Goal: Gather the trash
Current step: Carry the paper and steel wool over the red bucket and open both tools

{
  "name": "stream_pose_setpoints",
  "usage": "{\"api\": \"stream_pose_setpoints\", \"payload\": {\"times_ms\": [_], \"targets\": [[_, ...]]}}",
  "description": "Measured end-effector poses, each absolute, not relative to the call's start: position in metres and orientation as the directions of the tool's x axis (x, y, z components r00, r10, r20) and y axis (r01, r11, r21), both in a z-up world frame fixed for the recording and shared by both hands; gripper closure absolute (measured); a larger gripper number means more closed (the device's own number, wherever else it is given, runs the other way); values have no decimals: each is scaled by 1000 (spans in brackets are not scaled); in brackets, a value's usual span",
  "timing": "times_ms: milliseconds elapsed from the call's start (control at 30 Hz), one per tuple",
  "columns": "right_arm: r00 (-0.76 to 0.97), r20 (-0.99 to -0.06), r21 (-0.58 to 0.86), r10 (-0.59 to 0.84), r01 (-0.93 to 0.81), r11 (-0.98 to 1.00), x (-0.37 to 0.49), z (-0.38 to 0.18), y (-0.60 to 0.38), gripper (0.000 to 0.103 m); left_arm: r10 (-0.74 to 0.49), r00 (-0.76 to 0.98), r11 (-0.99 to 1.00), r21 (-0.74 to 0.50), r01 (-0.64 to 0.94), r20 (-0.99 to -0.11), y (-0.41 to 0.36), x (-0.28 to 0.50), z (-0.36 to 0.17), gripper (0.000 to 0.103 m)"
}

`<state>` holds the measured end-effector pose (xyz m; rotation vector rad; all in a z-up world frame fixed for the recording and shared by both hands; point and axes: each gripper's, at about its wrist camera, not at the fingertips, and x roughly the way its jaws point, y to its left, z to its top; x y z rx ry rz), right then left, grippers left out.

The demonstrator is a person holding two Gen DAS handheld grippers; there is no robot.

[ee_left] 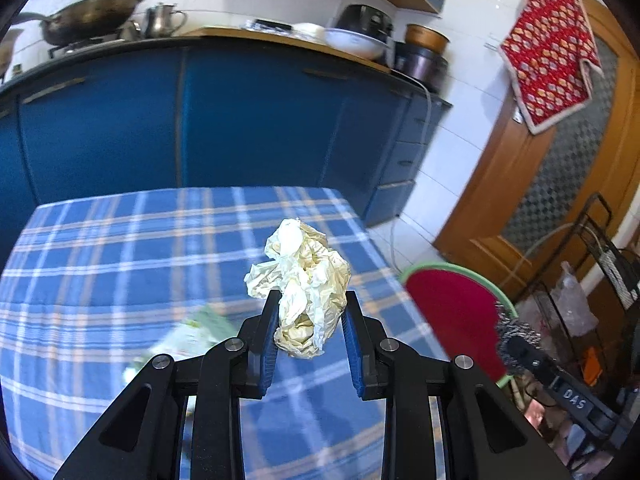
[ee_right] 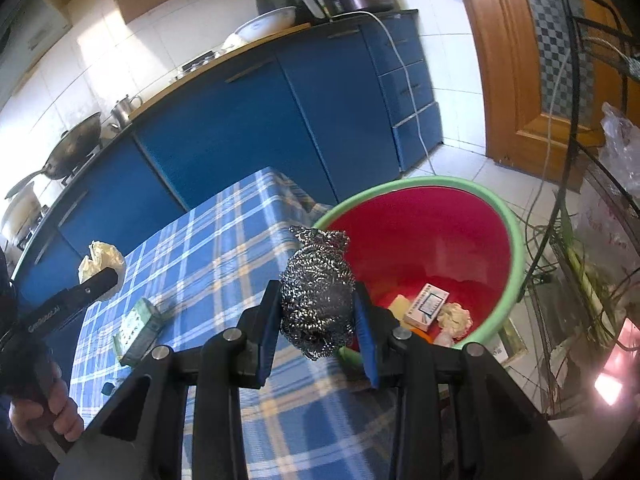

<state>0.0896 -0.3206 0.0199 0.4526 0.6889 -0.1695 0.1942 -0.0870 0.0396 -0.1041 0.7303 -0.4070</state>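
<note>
My left gripper (ee_left: 310,304) is shut on a crumpled cream paper wad (ee_left: 300,280) held above the blue plaid table (ee_left: 100,264). In the right wrist view that wad (ee_right: 100,262) shows at the left, above the table. My right gripper (ee_right: 316,300) is shut on a steel wool scrubber (ee_right: 318,292) at the table's edge, just beside the rim of the red bin with a green rim (ee_right: 420,220). The bin holds a small white box (ee_right: 426,306), a crumpled paper ball (ee_right: 454,318) and other scraps. The same scrubber (ee_left: 516,336) and bin (ee_left: 452,308) appear at the right of the left wrist view.
A green and white carton (ee_right: 138,330) lies on the table (ee_right: 224,240); it shows blurred in the left wrist view (ee_left: 188,336). Blue cabinets (ee_left: 240,120) stand behind the table, a wooden door (ee_left: 532,184) to the right. A black wire rack (ee_right: 592,200) with bags stands beside the bin.
</note>
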Motion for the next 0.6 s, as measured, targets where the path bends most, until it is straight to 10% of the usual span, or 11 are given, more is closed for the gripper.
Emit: {"api": "stream_pose_setpoints", "payload": {"times_ms": [600], "targets": [[728, -685, 381, -14, 375, 845, 88, -14, -371, 62, -478, 546, 851, -208, 483, -688, -187, 191, 17, 73]]}}
